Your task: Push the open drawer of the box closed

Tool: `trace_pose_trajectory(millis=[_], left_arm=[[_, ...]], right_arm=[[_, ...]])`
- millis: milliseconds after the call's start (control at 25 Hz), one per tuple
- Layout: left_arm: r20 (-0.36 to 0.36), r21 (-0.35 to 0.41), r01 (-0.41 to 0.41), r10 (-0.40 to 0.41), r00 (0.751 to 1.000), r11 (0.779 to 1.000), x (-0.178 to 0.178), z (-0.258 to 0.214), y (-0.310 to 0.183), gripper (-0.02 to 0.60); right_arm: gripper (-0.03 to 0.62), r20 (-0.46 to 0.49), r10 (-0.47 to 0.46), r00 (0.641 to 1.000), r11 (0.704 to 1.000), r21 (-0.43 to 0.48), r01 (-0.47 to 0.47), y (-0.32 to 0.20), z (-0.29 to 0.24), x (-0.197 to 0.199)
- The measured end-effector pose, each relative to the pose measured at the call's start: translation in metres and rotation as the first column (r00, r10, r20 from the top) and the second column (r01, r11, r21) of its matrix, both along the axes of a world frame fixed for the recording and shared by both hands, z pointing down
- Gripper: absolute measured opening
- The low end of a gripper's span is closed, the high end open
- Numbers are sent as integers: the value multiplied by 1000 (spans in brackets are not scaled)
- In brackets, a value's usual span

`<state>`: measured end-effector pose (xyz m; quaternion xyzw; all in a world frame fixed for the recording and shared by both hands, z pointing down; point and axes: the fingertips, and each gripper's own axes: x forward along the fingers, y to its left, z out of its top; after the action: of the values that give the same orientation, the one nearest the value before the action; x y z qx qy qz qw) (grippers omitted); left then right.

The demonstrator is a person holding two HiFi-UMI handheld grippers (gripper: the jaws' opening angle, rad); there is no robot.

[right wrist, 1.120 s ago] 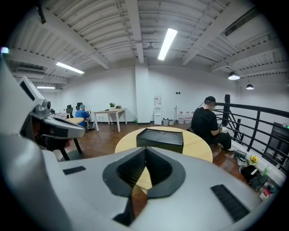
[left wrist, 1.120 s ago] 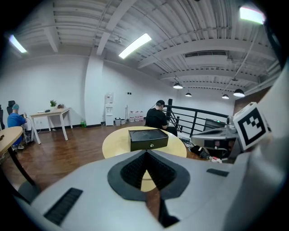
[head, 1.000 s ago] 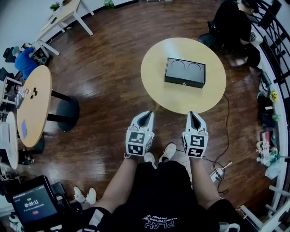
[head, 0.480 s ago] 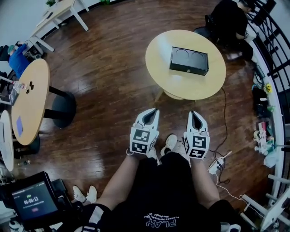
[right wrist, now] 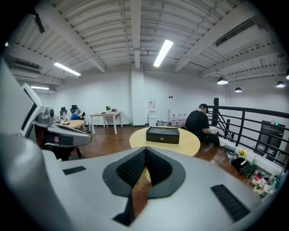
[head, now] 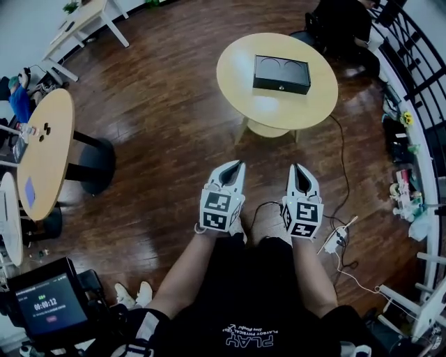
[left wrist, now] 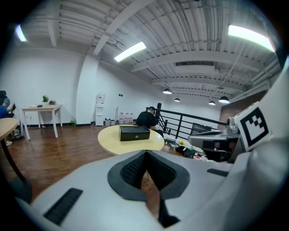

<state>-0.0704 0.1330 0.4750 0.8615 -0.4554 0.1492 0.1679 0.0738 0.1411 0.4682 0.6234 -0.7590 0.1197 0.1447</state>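
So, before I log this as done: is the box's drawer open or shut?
Shut, it seems: the black box on the round table shows a flush front with nothing jutting out, though it is far off.

A dark wooden floor [head: 174,139] is seen, with a round pale surface [head: 279,104] ahead and a second round table [head: 45,160] at the left. A person in black [right wrist: 198,125] is seated by a black railing [head: 411,77]. A timer screen [head: 47,305] is lit at lower left.

Box [head: 281,74] drawer too small for detail; seated person [head: 341,21] cropped at top edge.
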Motion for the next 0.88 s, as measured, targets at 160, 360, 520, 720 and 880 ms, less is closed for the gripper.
trace_pose_trajectory(millis=[160, 360, 520, 720, 880], left_arm=[[13, 31, 27, -27, 1000, 999, 12, -9, 26, -4], [38, 56, 78, -81, 996, 995, 29, -18, 80, -3], [46, 52, 105, -107, 993, 993, 52, -20, 137, -3], [54, 52, 126, -129, 990, 991, 64, -24, 167, -3], [63, 78, 135, -140, 988, 988, 70, -37, 189, -4]], right_arm=[[6, 23, -18, 1000, 1000, -3, 18, 28, 7, 13], [6, 63, -74, 995, 997, 37, 72, 76, -1, 17], [6, 59, -130, 990, 991, 40, 128, 135, 1, 33], [6, 74, -146, 987, 989, 11, 145, 166, 12, 50], [6, 86, -154, 984, 988, 17, 153, 185, 9, 65]])
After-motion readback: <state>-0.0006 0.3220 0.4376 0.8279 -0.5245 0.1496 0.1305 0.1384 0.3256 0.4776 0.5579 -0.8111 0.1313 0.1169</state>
